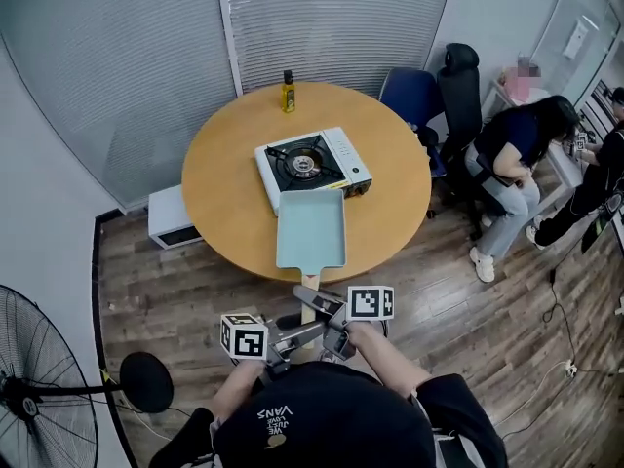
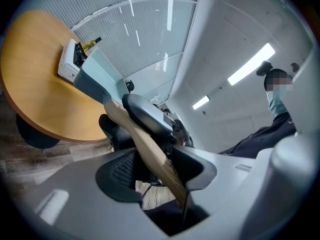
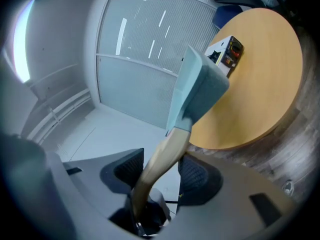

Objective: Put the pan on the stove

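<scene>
A rectangular teal pan (image 1: pixel 310 230) with a wooden handle (image 1: pixel 308 306) hangs level over the near edge of the round wooden table (image 1: pixel 224 193). Its far end is right beside the white portable gas stove (image 1: pixel 310 167). Both grippers grip the handle: my left gripper (image 1: pixel 295 333) from the lower left, my right gripper (image 1: pixel 328 314) from the right. In the left gripper view the handle (image 2: pixel 148 149) runs slantwise between the left gripper's (image 2: pixel 156 165) pads. In the right gripper view the handle (image 3: pixel 163 156) rises from the right gripper (image 3: pixel 159 173) to the pan (image 3: pixel 198 90).
A yellow oil bottle (image 1: pixel 288 93) stands at the table's far edge. Dark office chairs (image 1: pixel 444 91) and a seated person (image 1: pixel 517 164) are at the right. A standing fan (image 1: pixel 39 398) is at the lower left. A white box (image 1: pixel 171 217) sits beneath the table's left side.
</scene>
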